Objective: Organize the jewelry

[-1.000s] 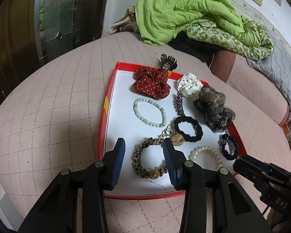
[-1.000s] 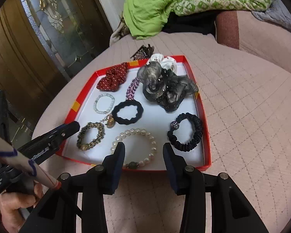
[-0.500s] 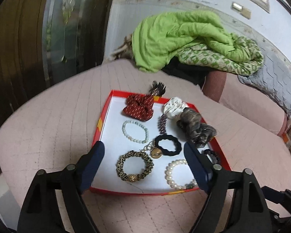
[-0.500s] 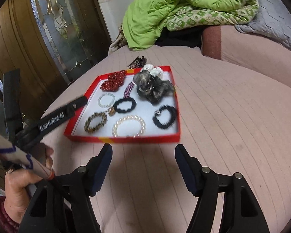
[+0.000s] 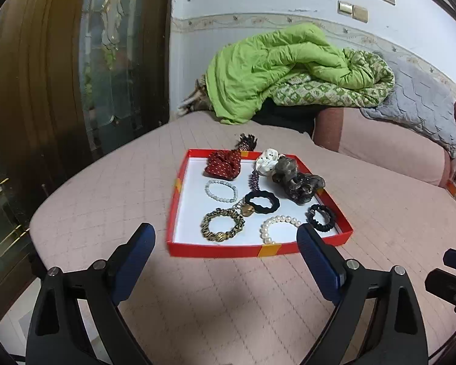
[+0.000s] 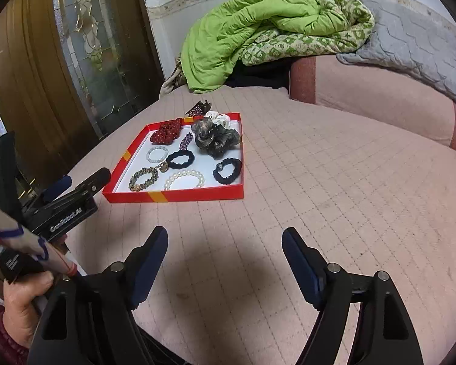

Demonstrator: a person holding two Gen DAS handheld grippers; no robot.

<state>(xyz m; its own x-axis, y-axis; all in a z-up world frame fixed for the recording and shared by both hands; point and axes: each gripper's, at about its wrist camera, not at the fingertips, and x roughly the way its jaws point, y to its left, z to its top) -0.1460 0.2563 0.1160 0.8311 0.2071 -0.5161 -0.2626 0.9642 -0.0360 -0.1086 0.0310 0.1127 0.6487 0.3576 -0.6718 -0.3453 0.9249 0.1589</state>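
Resting on the pink quilted bedspread (image 5: 106, 182), the shallow red cardboard tray with a white floor (image 5: 171, 210) lies ahead of both claws, apart from each. The left gripper (image 5: 226, 258) hangs above the bedspread just short of the tray's near red wall, its blue-padded jaws spread wide and holding nothing; the tray's near wall shows between the two fingertips in the left wrist view. The right gripper (image 6: 225, 249) is likewise wide open and empty, farther back from the tray (image 6: 173, 196), which sits ahead and to its left.

Inside the tray, the leopard-patterned gold bracelet (image 5: 222, 224) lies in the near left corner, touching a gold round pendant (image 5: 247, 210). Beside it on the right lies the white pearl bracelet (image 5: 278, 228), and in the near right corner the small black ruffled hair tie (image 5: 320, 217). Behind these sit the black wavy scrunchie (image 5: 262, 202) and the pale green bead bracelet (image 5: 221, 191). A purple beaded strand (image 5: 254, 179) runs toward the back. Along the far side are the red dotted scrunchie (image 5: 223, 165), the white fabric scrunchie (image 5: 267, 158) and the grey-brown sheer scrunchie (image 5: 298, 179), the last two touching. A dark hair claw clip (image 5: 247, 143) lies just beyond the far wall.

A bright green quilt (image 5: 273, 67) is heaped at the back. In the right wrist view, the person's left hand (image 6: 21, 301) grips the left gripper's handle.
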